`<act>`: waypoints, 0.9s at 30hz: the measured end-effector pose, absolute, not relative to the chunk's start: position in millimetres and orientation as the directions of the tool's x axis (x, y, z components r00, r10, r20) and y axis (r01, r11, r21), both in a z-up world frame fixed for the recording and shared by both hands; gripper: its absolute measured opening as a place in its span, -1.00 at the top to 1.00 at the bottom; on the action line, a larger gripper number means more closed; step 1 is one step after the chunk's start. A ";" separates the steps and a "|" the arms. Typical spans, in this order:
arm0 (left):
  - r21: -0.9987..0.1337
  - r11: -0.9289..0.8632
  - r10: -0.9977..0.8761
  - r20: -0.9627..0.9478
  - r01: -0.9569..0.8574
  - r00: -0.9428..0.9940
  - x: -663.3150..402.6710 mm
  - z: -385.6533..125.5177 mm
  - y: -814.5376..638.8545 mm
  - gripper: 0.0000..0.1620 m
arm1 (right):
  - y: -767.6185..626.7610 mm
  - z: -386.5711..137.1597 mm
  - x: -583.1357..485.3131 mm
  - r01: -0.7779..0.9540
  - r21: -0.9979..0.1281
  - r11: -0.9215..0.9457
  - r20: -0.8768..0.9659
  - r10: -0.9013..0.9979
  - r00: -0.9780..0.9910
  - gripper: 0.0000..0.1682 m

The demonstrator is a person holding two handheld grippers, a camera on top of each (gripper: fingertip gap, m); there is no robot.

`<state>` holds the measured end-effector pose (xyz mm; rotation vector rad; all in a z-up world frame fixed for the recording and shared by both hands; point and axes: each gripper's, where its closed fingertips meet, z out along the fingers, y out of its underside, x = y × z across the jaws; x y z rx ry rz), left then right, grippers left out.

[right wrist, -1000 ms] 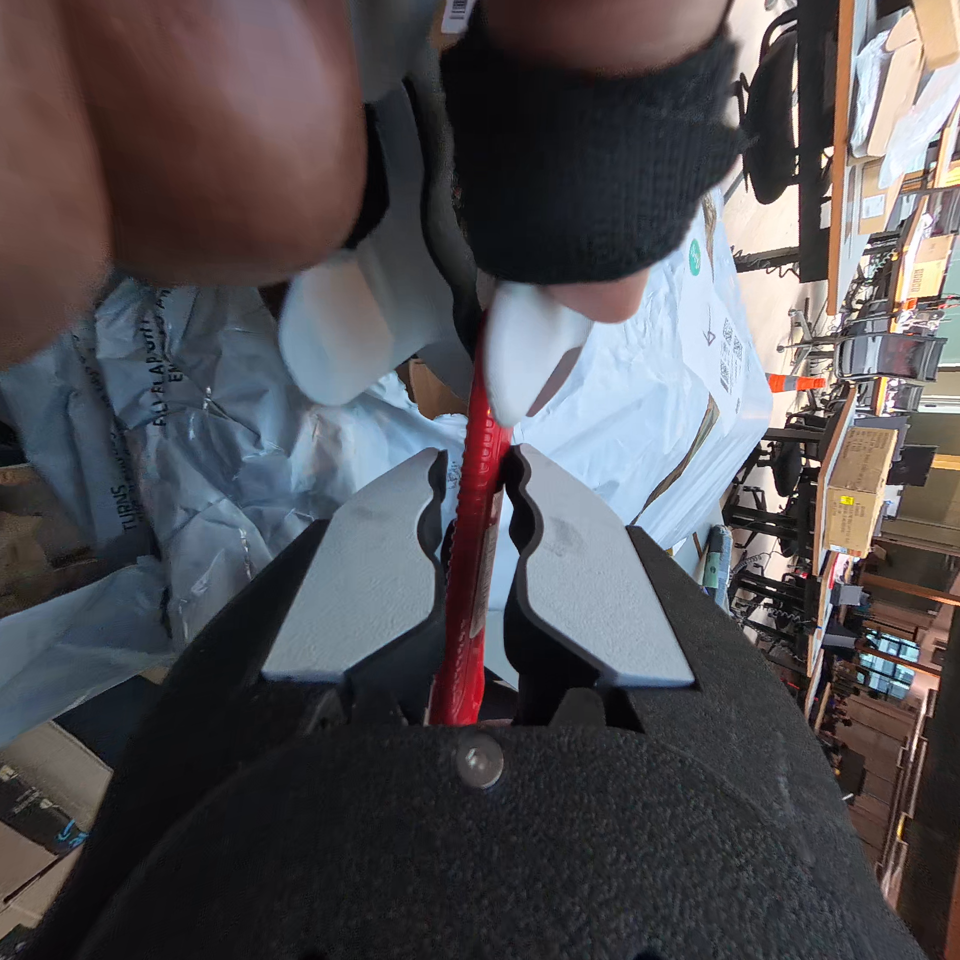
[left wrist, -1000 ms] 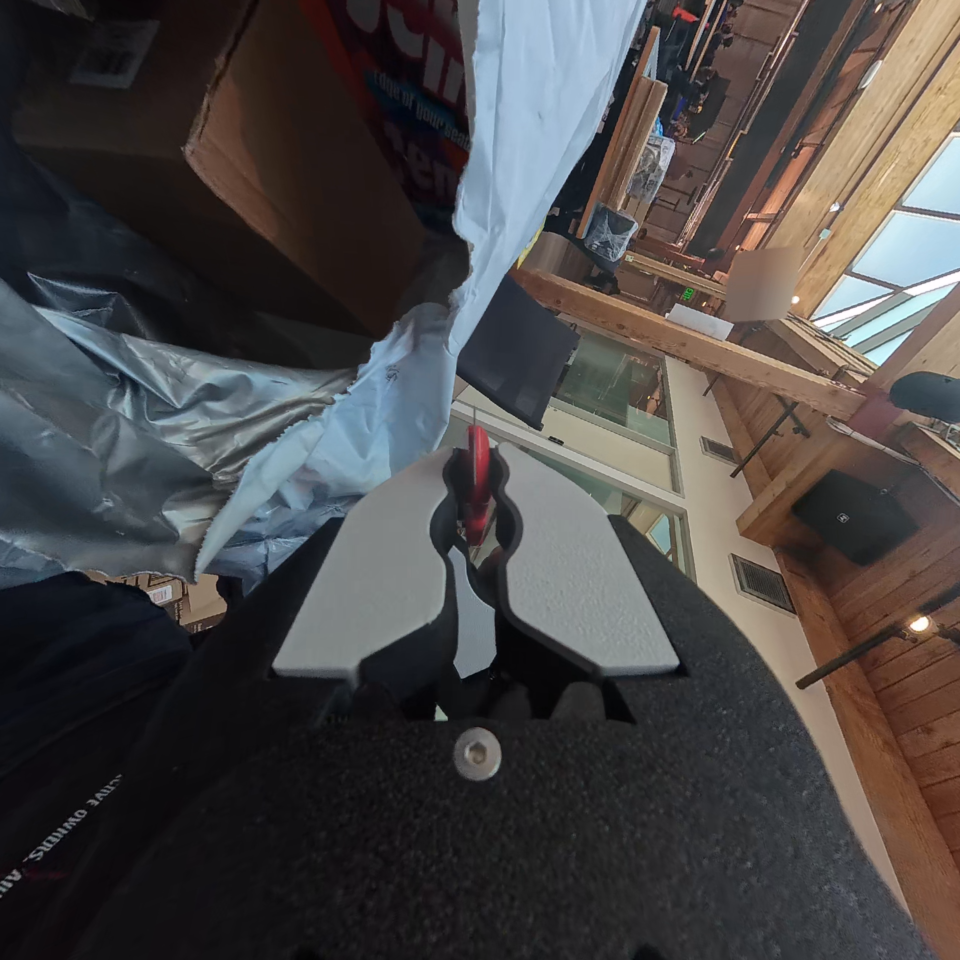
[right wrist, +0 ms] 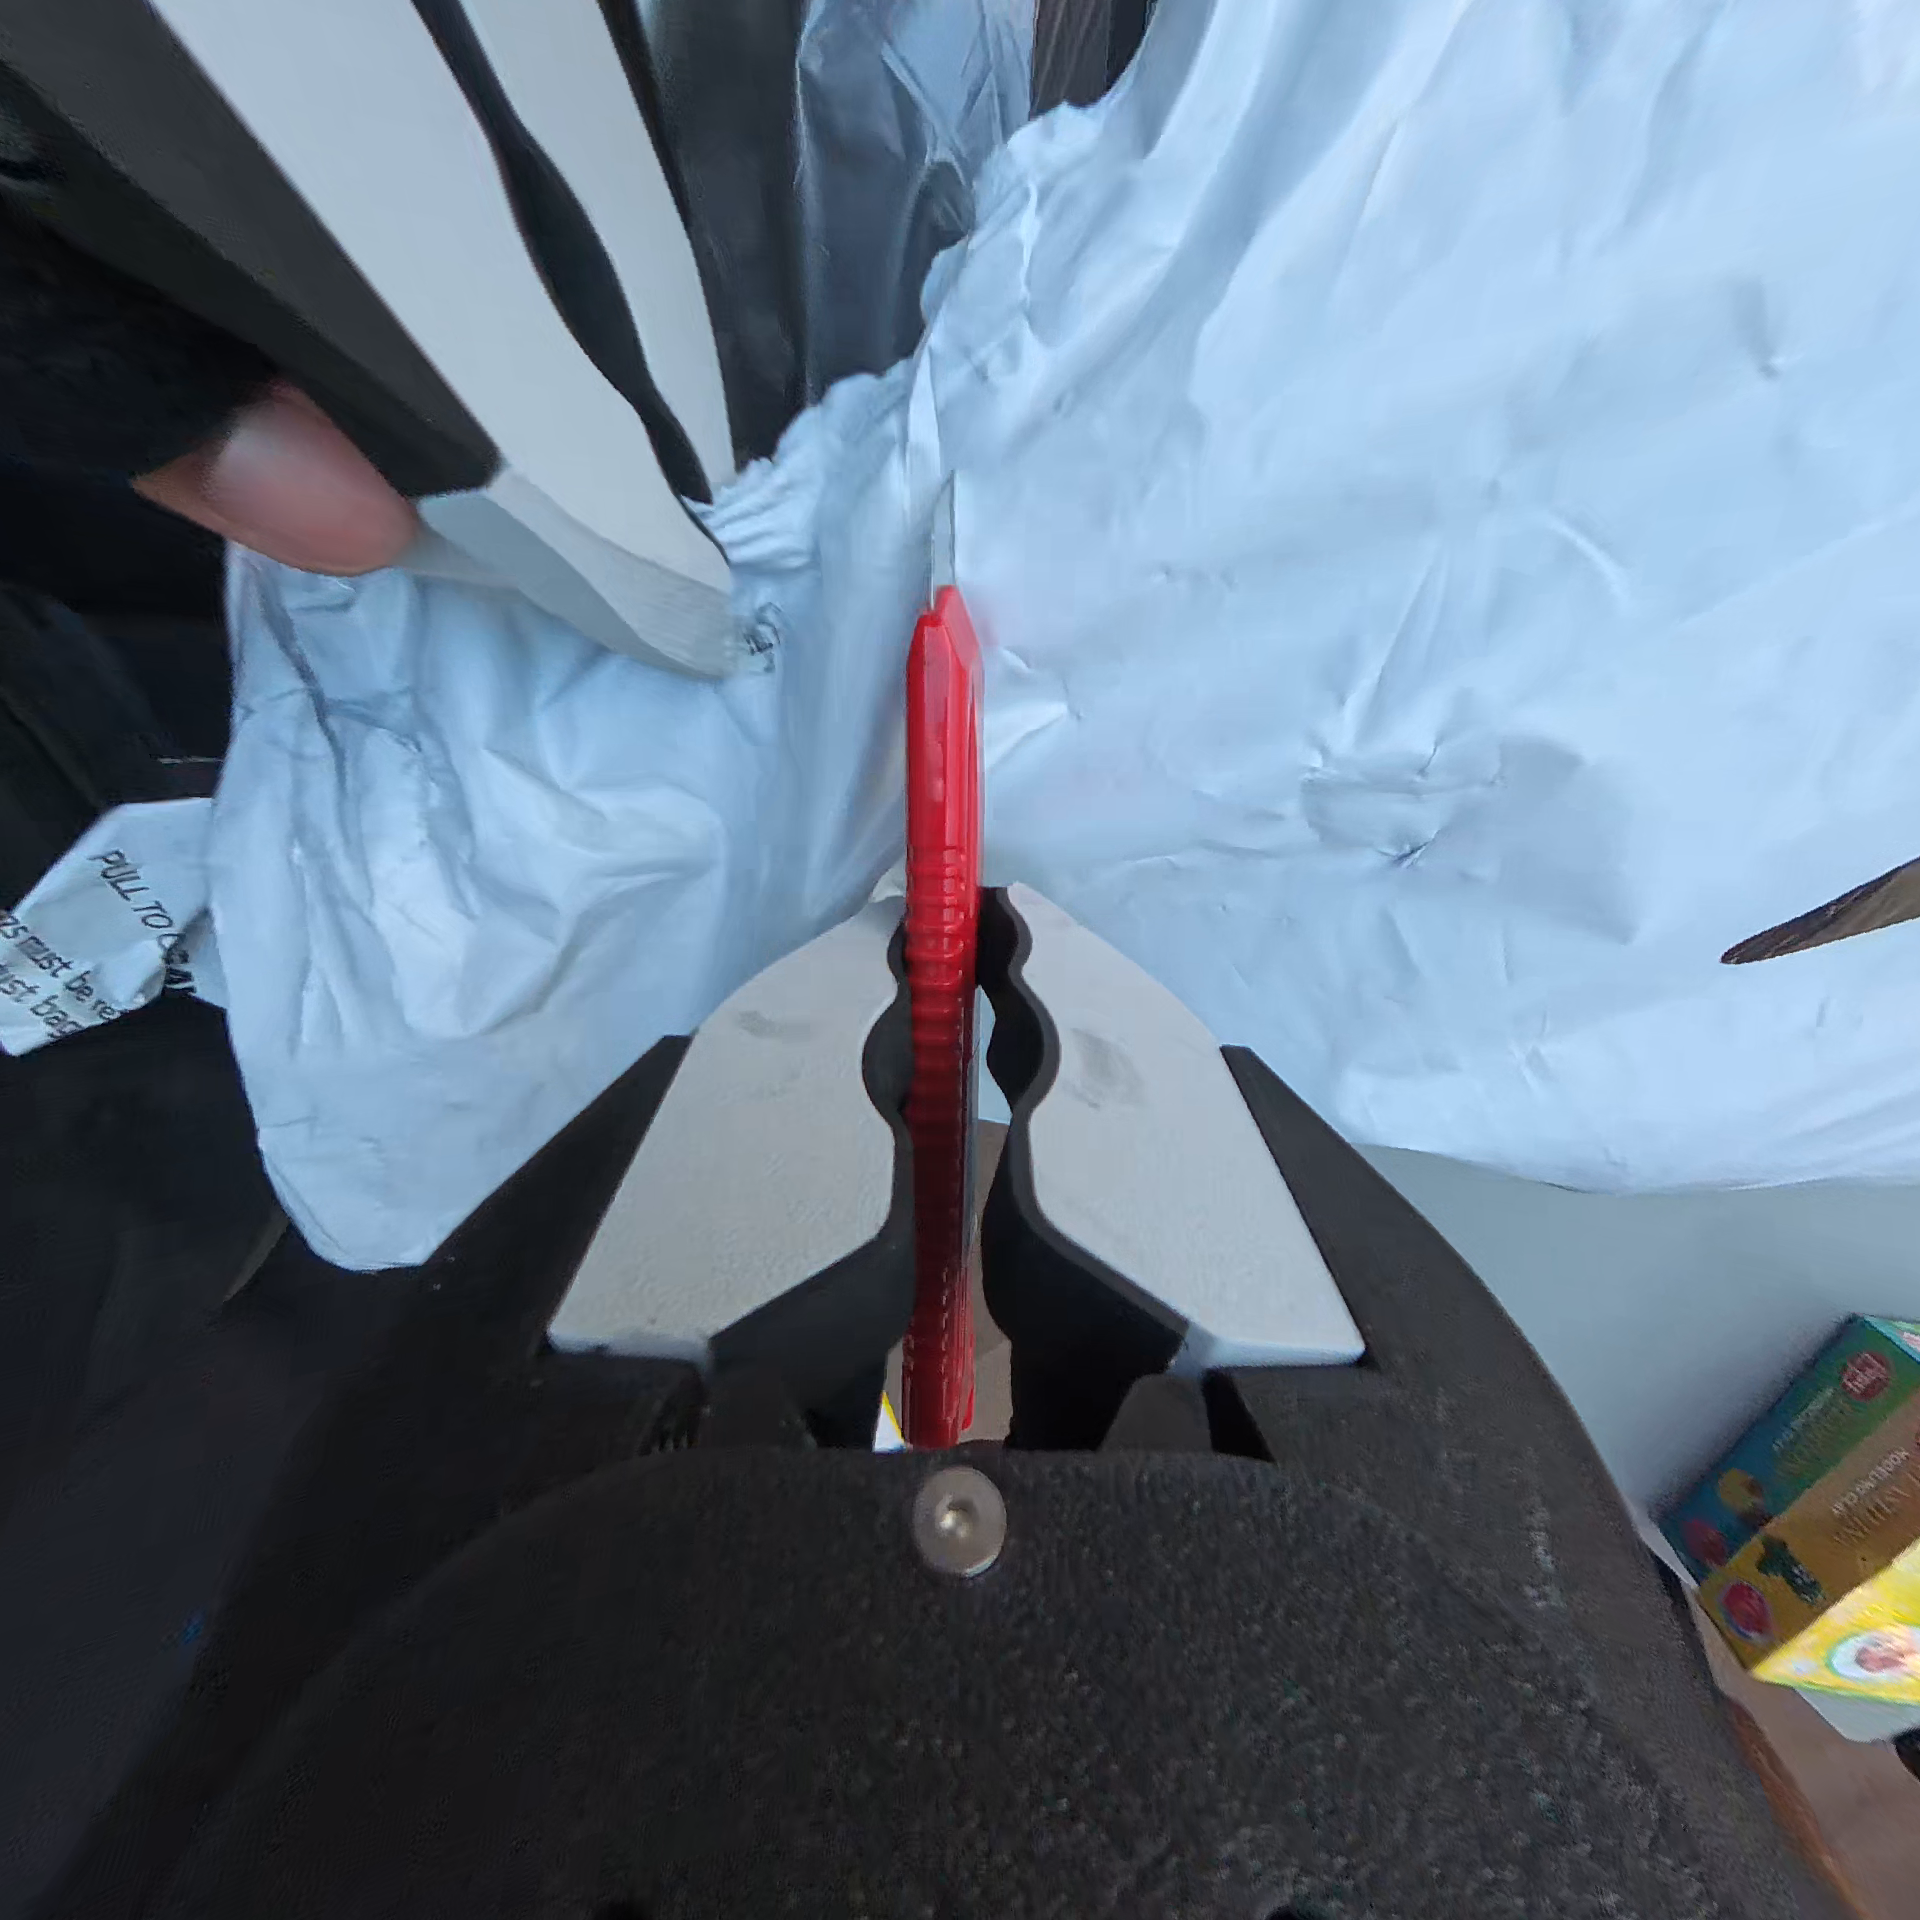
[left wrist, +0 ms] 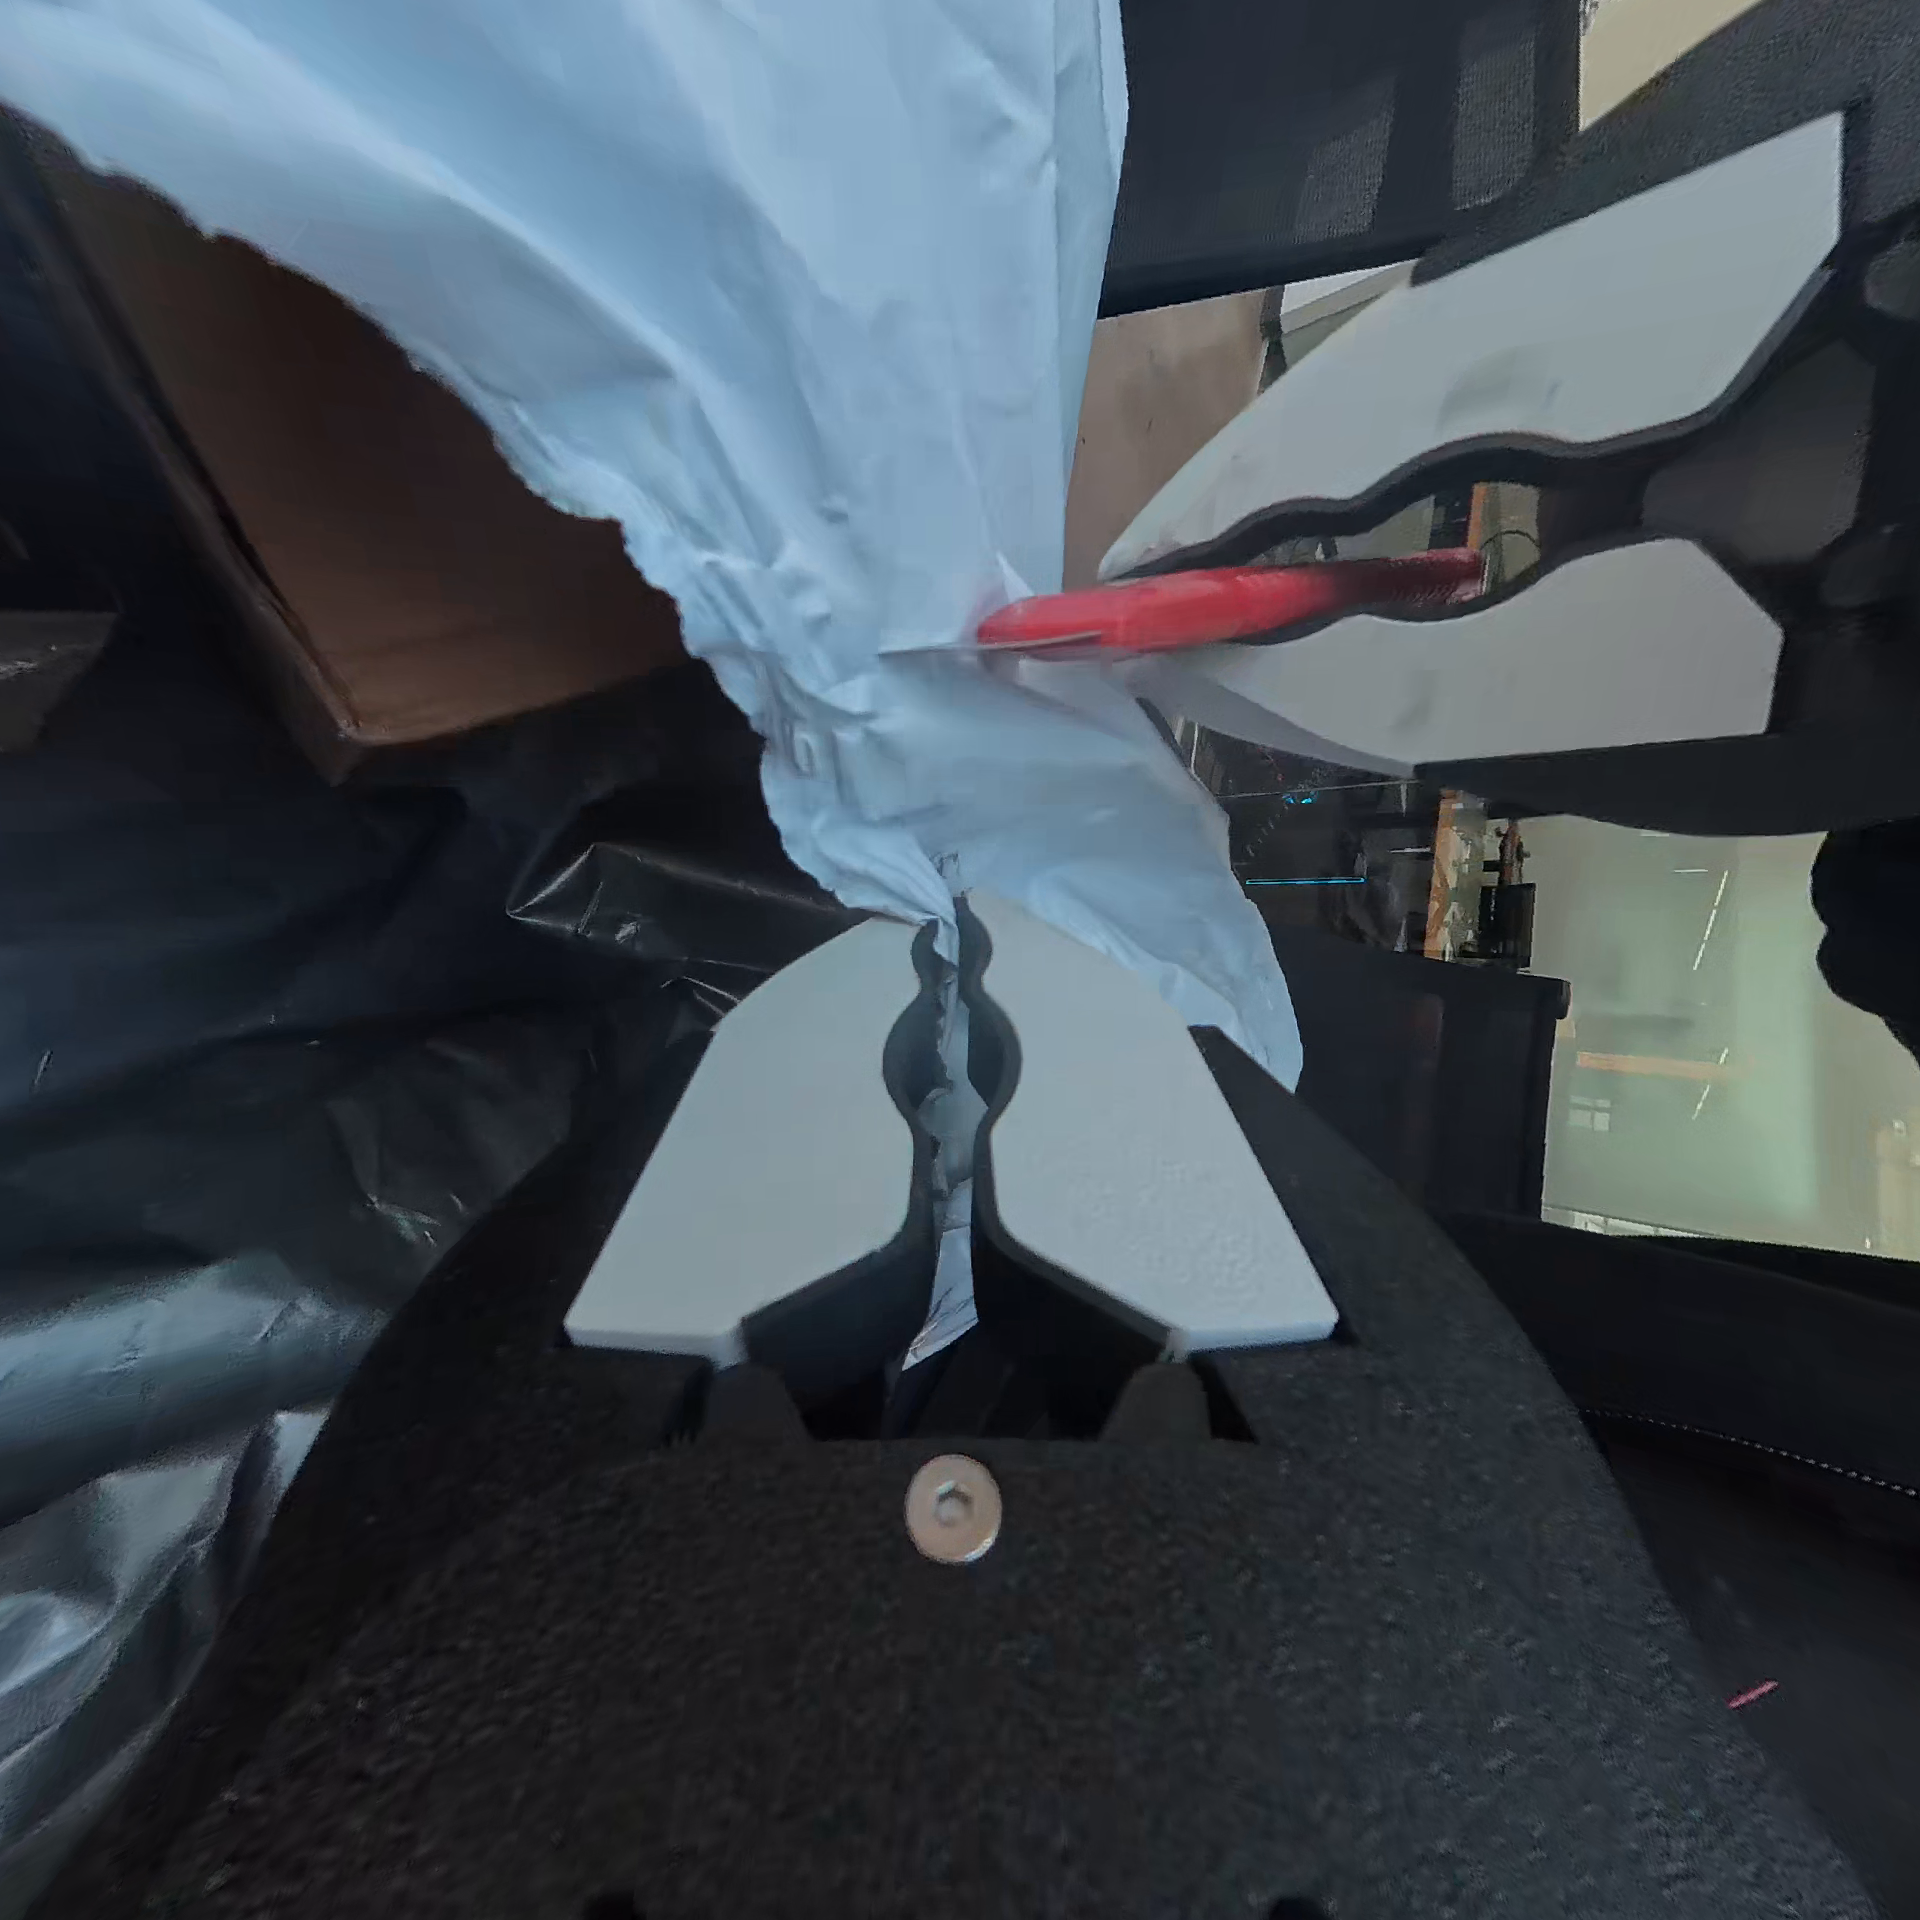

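Red knife against a pale mailer bag

The left gripper (left wrist: 961, 925) is clamped on a crumpled fold of the pale mailer bag (left wrist: 790, 343); the right gripper (right wrist: 961, 914) pinches a red utility knife (right wrist: 940, 831), its blade tip touching the bag beside a brown cardboard box (left wrist: 416, 540).

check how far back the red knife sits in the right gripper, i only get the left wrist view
Observer: In the right wrist view, the red knife has its ribbed handle running between the fingers all the way back to the base of the right gripper.
Operator: anything else lying on that side
Observer: A colourful cardboard box shows at the lower right of that view, below the white bag.
Operator: how does my gripper look from there
Observer: A fingertip in a black fingerless glove rests against a finger of the left gripper, near where it pinches the bag.
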<state>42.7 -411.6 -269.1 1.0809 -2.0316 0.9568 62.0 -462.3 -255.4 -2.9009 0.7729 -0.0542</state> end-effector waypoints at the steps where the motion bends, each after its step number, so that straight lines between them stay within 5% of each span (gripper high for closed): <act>1: -0.305 0.404 -0.405 0.785 -0.862 -0.468 42.0 -268.0 -410.0 1.00 | -465.2 -258.0 62.7 -0.473 -0.100 -0.875 0.014 -0.477 0.879 0.89; 6: -0.325 0.387 -0.438 0.759 -0.863 -0.482 48.5 -259.8 -407.7 1.00 | -463.3 -264.0 63.0 -0.395 0.027 -0.918 -0.006 -0.395 0.919 0.89; 11: -0.248 0.258 -0.410 0.847 -0.934 -0.338 58.5 -252.8 -409.2 0.97 | -457.3 -259.7 62.2 -0.456 0.015 -0.890 -0.127 -0.454 0.882 0.88; 14: -0.310 0.196 -0.443 0.819 -0.930 -0.366 69.4 -241.3 -396.0 0.95 | -455.6 -250.8 56.0 -0.544 -0.038 -0.838 -0.236 -0.522 0.820 0.89; 17: -0.518 0.290 -0.473 0.654 -0.805 -0.591 75.1 -221.1 -383.9 0.88 | -458.8 -242.7 47.3 -0.571 -0.047 -0.819 -0.297 -0.535 0.791 0.88; 21: -0.749 0.433 -0.245 0.437 -0.501 -0.865 67.0 -182.4 -403.8 0.76 | -456.2 -237.0 39.0 -0.511 -0.024 -0.859 -0.322 -0.478 0.817 0.88; 24: -0.737 0.623 -0.131 0.235 -0.264 -0.963 63.5 -198.8 -412.0 0.61 | -453.2 -231.1 42.7 -0.467 -0.013 -0.884 -0.309 -0.441 0.843 0.88; 27: -0.770 0.618 -0.056 0.162 -0.162 -0.985 62.6 -201.8 -420.0 0.46 | -455.0 -225.9 46.3 -0.450 -0.015 -0.893 -0.302 -0.425 0.853 0.88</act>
